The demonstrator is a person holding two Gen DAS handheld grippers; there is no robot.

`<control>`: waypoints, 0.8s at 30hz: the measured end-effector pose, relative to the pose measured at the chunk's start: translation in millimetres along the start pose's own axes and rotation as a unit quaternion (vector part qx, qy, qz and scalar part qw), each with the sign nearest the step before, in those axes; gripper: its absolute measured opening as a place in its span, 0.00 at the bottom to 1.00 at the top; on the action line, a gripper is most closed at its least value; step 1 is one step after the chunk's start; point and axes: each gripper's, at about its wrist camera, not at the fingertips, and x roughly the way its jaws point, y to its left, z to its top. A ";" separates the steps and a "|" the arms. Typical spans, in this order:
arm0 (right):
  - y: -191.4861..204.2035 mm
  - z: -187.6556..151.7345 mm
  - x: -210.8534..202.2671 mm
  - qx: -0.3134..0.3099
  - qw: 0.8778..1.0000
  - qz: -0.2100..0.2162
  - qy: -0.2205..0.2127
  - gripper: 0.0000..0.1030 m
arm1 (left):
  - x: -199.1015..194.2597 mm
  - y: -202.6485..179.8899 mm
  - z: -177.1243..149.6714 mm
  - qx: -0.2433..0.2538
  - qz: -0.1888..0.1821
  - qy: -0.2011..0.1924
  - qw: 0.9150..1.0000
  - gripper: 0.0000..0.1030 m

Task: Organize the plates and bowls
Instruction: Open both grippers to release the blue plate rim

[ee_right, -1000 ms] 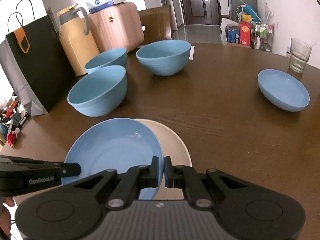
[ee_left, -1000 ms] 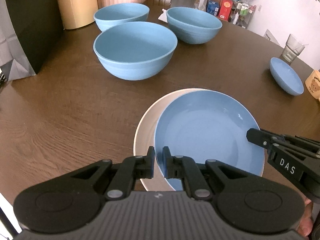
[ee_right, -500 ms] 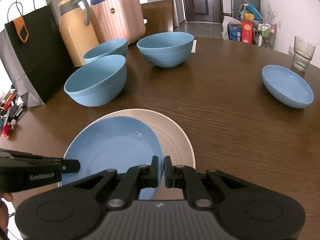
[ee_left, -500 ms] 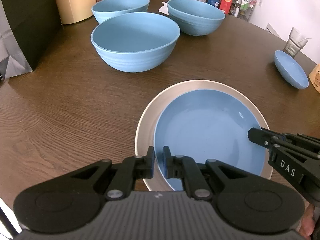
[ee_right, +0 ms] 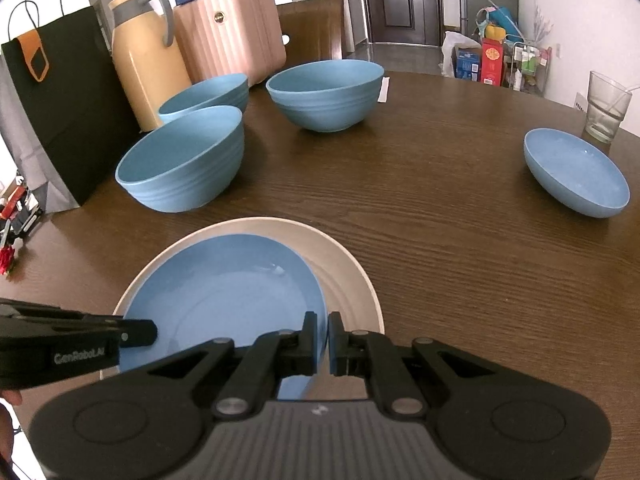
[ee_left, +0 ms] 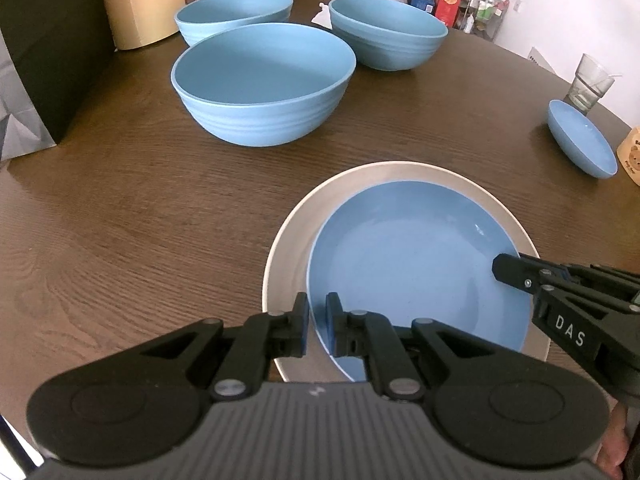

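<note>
At the far left we see a black bag [ee_right: 60,108] and a tan jug [ee_right: 144,60] at the table [ee_right: 440,240] edge. Just right of them stand three blue bowls [ee_right: 184,160], the near one touching the one behind it; the third sits apart.

Our left gripper [ee_left: 316,320] is closed narrow on the near-left rim of the blue plate [ee_left: 412,276]. The plate rests inside the beige plate [ee_left: 288,248], off-centre toward us. Our right gripper [ee_right: 322,336] pinches the blue plate's opposite rim, its fingers nearly together.

Well to the right a small blue dish [ee_right: 576,176] sits alone, with a glass [ee_right: 606,108] just behind it.
</note>
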 end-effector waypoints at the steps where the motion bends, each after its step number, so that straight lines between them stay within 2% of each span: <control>1: -0.1 0.3 0.2 -0.001 1.000 0.001 0.001 0.10 | -0.1 0.2 -0.1 0.001 -0.002 -0.001 1.000 0.09; 4: 0.8 0.2 -1.9 -0.006 1.000 -0.003 -0.002 0.14 | -2.5 0.4 0.4 0.003 -0.001 -0.008 1.000 0.12; 5: 0.6 0.3 -3.5 -0.006 1.000 -0.004 -0.004 0.14 | -4.0 1.0 0.7 0.003 -0.001 -0.010 1.000 0.17; 6: -0.3 0.6 -5.5 -0.005 1.000 -0.002 -0.006 0.19 | -5.4 1.8 1.2 0.002 -0.001 -0.013 1.000 0.22; 7: -1.1 0.9 -7.5 -0.002 1.000 -0.001 -0.009 0.25 | -6.5 2.5 1.2 0.000 0.001 -0.015 1.000 0.32; 10: -3.5 0.9 -17.5 0.001 1.000 0.004 -0.024 0.34 | -13.3 6.4 2.4 -0.006 -0.010 -0.026 1.000 0.36; 14: -5.8 2.3 -31.1 0.003 0.999 0.005 -0.041 0.40 | -23.6 9.2 3.2 -0.008 -0.013 -0.040 0.999 0.49; 15: -6.4 2.6 -34.9 0.002 0.999 0.004 -0.045 0.45 | -26.5 10.6 3.6 -0.008 -0.016 -0.045 0.999 0.50; 18: -8.4 5.1 -44.1 0.001 0.998 -0.002 -0.058 0.61 | -37.1 13.8 5.0 -0.013 -0.022 -0.061 0.998 0.63; 20: -9.4 6.8 -48.7 0.000 0.998 -0.010 -0.064 0.73 | -44.6 15.7 6.1 -0.013 -0.020 -0.076 0.997 0.76; 21: -9.6 8.0 -50.2 -0.001 0.998 -0.015 -0.067 0.82 | -47.9 16.6 6.5 -0.013 -0.019 -0.084 0.996 0.78; 24: -12.6 10.2 -54.7 0.007 0.997 -0.018 -0.072 0.88 | -56.7 19.5 8.2 -0.016 -0.021 -0.101 0.995 0.89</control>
